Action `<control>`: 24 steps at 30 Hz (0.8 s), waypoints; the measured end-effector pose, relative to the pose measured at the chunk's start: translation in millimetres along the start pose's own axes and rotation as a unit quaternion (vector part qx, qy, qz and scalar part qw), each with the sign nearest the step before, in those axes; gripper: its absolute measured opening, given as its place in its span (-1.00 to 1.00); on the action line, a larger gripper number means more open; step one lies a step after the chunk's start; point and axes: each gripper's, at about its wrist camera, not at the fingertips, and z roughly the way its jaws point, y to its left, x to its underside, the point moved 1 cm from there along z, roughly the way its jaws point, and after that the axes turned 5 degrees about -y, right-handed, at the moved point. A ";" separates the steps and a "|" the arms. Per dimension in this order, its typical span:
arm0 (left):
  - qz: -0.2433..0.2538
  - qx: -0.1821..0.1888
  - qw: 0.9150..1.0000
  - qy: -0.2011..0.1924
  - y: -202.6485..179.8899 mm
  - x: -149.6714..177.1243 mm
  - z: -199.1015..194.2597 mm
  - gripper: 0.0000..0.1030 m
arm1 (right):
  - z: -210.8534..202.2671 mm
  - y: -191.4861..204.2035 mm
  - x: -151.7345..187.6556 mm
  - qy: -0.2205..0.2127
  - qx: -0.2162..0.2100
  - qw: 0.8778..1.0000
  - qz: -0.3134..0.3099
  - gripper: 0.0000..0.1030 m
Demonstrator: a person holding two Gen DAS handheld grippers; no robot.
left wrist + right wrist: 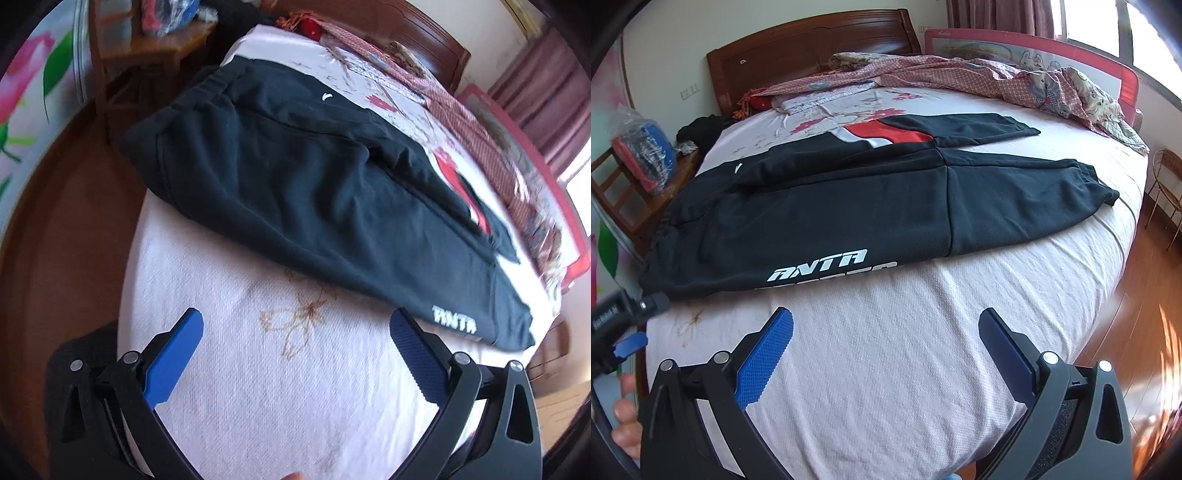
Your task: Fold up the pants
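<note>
Black pants (849,206), left tool (628,347) right-view only

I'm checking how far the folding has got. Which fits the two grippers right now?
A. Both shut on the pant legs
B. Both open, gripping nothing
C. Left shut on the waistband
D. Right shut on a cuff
B: the left gripper and right gripper both hang open above the bedsheet, short of the black pants.

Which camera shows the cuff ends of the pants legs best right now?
The right wrist view: both cuffs lie in plain sight on the bed, one leg behind the other. The left wrist view shows the pants foreshortened and blurred, with the cuffs small near its right edge.
</note>
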 end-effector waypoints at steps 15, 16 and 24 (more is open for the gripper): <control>-0.312 0.193 0.927 0.081 84.9 -45.6 57.8 0.95 | 13.5 8.6 -0.7 0.021 -0.003 1.000 -0.010 0.94; -0.303 0.189 0.931 0.077 82.9 -47.4 58.8 0.95 | 13.5 8.7 -0.7 0.021 -0.006 1.000 -0.009 0.94; -0.315 0.195 0.927 0.050 82.7 -60.0 66.8 0.86 | 15.6 10.4 0.8 0.028 -0.007 1.000 -0.011 0.94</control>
